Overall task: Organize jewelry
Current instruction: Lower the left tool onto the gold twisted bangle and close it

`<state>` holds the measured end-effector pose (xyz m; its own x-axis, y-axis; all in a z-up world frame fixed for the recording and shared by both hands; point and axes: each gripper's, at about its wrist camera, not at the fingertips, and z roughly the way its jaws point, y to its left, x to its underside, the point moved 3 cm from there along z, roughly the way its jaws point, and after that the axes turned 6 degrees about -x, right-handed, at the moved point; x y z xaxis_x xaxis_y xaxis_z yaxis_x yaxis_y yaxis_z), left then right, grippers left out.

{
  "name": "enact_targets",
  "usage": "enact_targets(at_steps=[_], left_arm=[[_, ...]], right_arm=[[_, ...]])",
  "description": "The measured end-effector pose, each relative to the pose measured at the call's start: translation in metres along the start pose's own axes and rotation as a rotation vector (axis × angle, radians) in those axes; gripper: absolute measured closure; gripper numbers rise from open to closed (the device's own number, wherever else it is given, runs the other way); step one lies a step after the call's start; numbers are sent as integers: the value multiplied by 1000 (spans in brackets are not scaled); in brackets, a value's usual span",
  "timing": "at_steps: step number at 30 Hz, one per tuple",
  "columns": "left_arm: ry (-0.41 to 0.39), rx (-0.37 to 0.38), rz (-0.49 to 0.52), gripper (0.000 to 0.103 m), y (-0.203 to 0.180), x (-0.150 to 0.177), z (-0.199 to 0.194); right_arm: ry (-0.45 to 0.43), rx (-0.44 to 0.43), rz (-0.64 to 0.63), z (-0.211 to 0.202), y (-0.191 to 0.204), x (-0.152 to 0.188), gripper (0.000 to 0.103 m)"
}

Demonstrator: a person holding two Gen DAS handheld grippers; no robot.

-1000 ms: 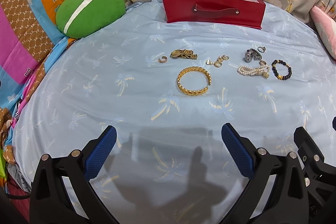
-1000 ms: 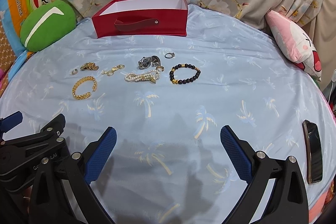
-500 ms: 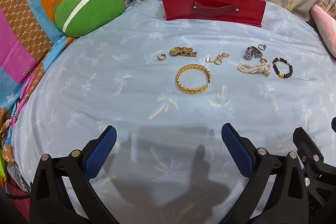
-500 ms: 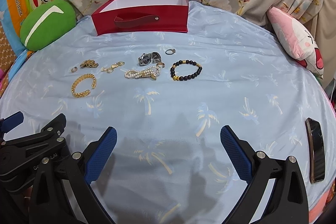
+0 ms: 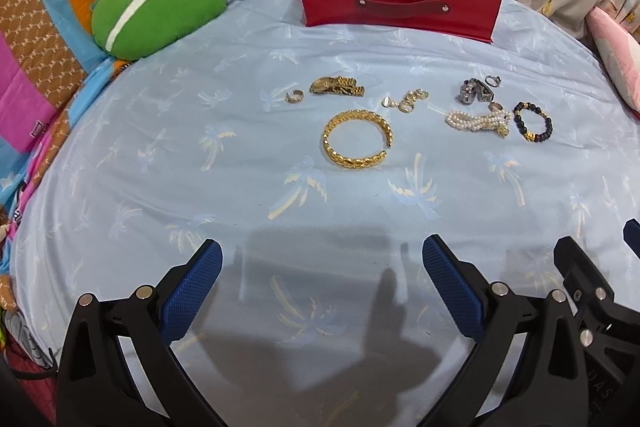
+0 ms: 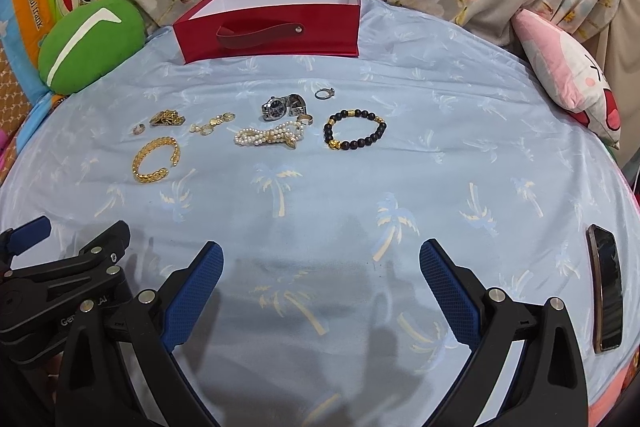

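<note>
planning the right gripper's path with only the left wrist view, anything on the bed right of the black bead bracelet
Observer: Yes, a dark flat phone lies near the right edge of the blue palm-print sheet.
Operator: right gripper holding anything
Observer: No, the right gripper is open, nothing between its blue pads.
Operator: small silver ring touching the watch
Observer: No, the small silver ring lies apart from the silver wristwatch, to its right.

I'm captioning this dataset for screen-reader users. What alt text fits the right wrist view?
An open right gripper hovers over a blue palm-print sheet where jewelry lies in a loose row: gold bangle, pearl strand, watch, dark bead bracelet. An open red box sits behind them, a phone at right; the left gripper shows at lower left.
</note>
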<state>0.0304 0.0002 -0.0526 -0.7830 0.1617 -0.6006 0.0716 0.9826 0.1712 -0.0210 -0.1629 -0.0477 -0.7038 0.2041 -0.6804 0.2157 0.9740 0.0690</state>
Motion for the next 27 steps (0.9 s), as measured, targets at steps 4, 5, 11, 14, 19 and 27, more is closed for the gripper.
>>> enact_targets(at_steps=[4, 5, 11, 14, 19, 27], left_arm=[[16, 14, -24, 5, 5, 0, 7], [22, 19, -32, 5, 7, -1, 9], [59, 37, -89, 5, 22, -5, 25], [56, 31, -102, 5, 27, -10, 29], [61, 65, -99, 5, 22, -25, 40], [81, 78, -81, 5, -1, -50, 71]], right_arm=[[18, 7, 16, 8, -8, 1, 6], [21, 7, 21, 10, -9, 1, 6], [11, 20, 2, 16, -12, -3, 8], [19, 9, -7, 21, -13, -7, 16], [23, -2, 2, 29, -17, -12, 19], [29, 7, 16, 38, -27, -17, 19]])
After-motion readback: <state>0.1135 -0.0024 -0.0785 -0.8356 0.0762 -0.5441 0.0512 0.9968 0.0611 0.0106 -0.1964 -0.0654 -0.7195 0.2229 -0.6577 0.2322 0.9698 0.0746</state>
